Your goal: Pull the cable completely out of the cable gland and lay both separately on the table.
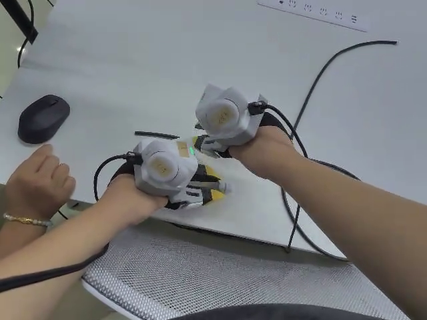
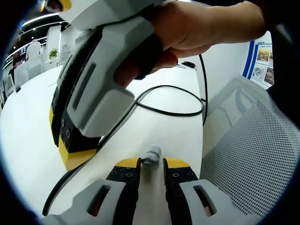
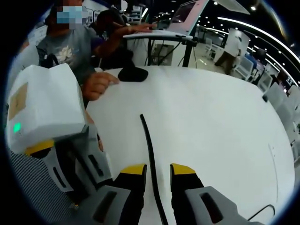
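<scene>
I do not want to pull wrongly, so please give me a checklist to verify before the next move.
1. Left claw on gland: ok, it sits between the jaws.
2. Right claw gripping cable: not ok, the jaws stand wider than it.
3. Cable out of gland: cannot tell.
4. Cable's far end free on table: ok.
5. Other person's hand apart from claws: ok.

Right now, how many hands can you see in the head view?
3: the left hand low centre, the right hand up-right of it, and another person's hand at the left edge, near the mouse.
</scene>
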